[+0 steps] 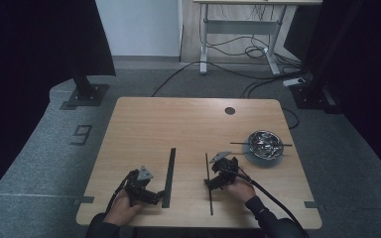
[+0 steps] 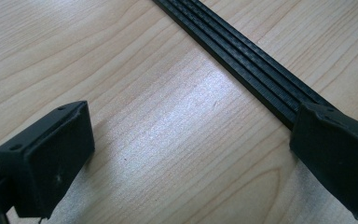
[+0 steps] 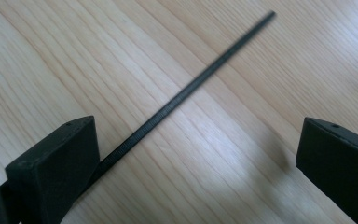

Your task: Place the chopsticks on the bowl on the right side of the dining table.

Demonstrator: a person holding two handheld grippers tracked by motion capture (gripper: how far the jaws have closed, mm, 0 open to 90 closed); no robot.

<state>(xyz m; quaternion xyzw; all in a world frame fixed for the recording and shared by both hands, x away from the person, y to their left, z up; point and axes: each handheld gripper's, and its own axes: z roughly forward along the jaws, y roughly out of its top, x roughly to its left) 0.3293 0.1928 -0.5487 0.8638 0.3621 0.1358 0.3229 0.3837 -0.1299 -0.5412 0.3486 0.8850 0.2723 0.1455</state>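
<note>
Fingers of both grippers gape wide, gripping nothing: left gripper [image 1: 155, 194] beside the flat strip [image 1: 169, 174], right gripper [image 1: 213, 179] over the thin rod [image 1: 209, 184] (neither lifted yet)

On the surface [image 1: 144, 124] lie one flat ribbed black strip [image 1: 169, 176], two thin black rods [image 1: 208, 186] [image 1: 238, 143], and one metal bowl [image 1: 265, 144] on one plate [image 1: 256, 159].

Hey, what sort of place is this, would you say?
Probably a lab or recording workspace: a light wooden table on grey carpet, dark curtains around it, and loose black cables under a white-legged desk.
</note>
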